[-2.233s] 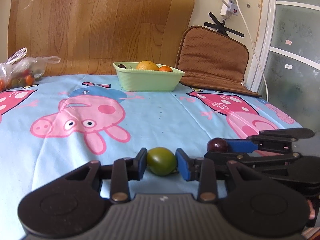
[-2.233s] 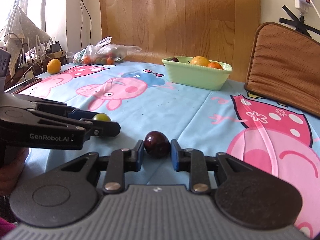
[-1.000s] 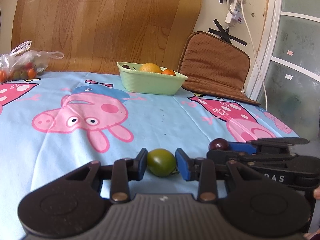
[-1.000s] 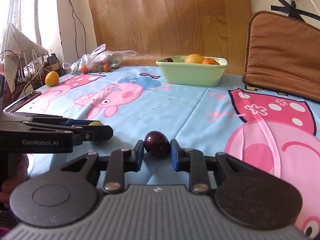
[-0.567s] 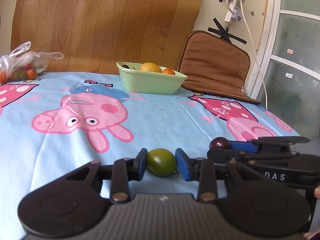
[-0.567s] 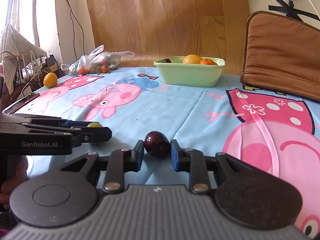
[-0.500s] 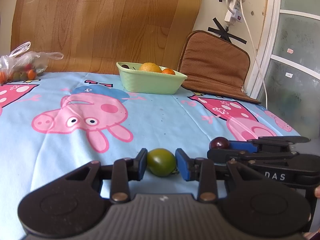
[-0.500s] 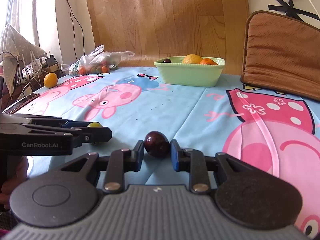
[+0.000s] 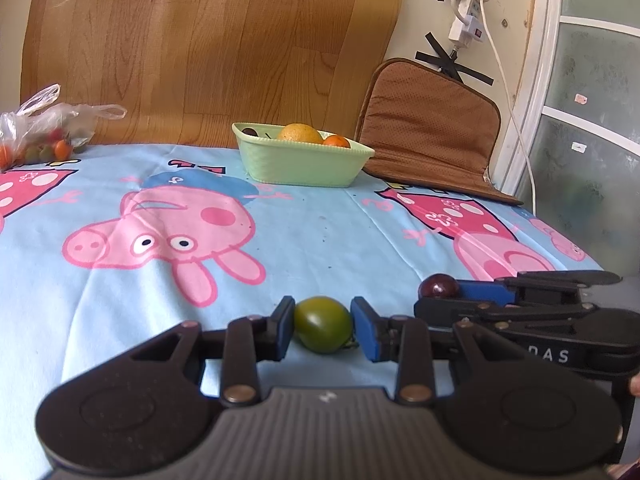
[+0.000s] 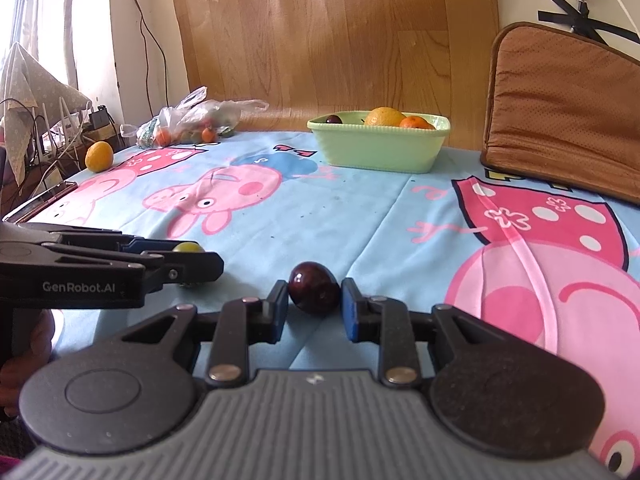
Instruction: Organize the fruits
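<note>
1. A counter covered by a light-blue cartoon-pig cloth stands against a wood-grain panel, with a brown cushion leaning at the far right.
2. A pale green basket sits at the far middle of the counter, holding a yellow-orange fruit, a smaller orange one and a dark one at its left end.
3. A clear plastic bag of small fruits lies at the far left, and a lone yellow fruit sits further left near the counter's edge.
4. The left gripper is at the near edge, its jaws pinching a green tomato from both sides; whether the tomato touches the cloth is hard to say.
5. The right gripper is just to its right, jaws closed on a dark red plum-like fruit.
6. Both held fruits are well apart from the basket.
7. Part of a hand shows under the left gripper's handle.
</note>
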Demonstrator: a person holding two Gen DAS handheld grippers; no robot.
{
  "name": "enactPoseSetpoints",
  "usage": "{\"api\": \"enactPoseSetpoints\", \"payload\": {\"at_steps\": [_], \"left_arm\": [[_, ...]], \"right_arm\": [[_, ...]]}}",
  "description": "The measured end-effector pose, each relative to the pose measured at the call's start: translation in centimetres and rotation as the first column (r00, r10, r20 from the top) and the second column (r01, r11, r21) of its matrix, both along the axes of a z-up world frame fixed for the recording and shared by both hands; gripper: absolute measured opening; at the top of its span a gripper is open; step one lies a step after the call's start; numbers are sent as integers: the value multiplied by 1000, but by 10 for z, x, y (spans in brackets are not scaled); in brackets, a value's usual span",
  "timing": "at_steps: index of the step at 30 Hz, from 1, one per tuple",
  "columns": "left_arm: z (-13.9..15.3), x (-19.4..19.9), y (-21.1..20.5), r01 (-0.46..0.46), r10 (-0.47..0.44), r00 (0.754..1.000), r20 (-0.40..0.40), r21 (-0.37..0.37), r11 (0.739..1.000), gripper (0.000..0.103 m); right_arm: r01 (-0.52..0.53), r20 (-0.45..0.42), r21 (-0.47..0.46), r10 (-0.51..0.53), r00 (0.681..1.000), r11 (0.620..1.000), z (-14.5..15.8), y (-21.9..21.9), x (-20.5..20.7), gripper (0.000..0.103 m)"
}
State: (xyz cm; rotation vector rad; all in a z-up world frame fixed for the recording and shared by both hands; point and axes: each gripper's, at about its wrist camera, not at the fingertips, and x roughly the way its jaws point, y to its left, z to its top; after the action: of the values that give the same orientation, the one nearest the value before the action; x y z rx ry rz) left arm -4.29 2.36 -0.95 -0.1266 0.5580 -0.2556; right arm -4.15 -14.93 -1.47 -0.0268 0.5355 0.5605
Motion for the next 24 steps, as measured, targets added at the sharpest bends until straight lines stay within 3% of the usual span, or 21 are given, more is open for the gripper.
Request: {"api": "enactPoseSetpoints", "payload": {"at_steps": [8, 20, 24], "left_arm": [[0, -1, -10, -7, 6, 1000, 7, 63, 998, 32], [0, -1, -1, 6, -6, 1000, -2, 3, 1000, 35], [0, -2, 0, -1, 1, 1000, 1, -9, 1000, 30]], "right_arm": [[7, -5, 29, -6, 1000, 1000, 0, -4, 0, 30], [3, -9, 48, -3, 1000, 999, 0, -7, 0, 30], [10, 0, 23, -10, 1000, 1000, -1, -4, -1, 30]]}}
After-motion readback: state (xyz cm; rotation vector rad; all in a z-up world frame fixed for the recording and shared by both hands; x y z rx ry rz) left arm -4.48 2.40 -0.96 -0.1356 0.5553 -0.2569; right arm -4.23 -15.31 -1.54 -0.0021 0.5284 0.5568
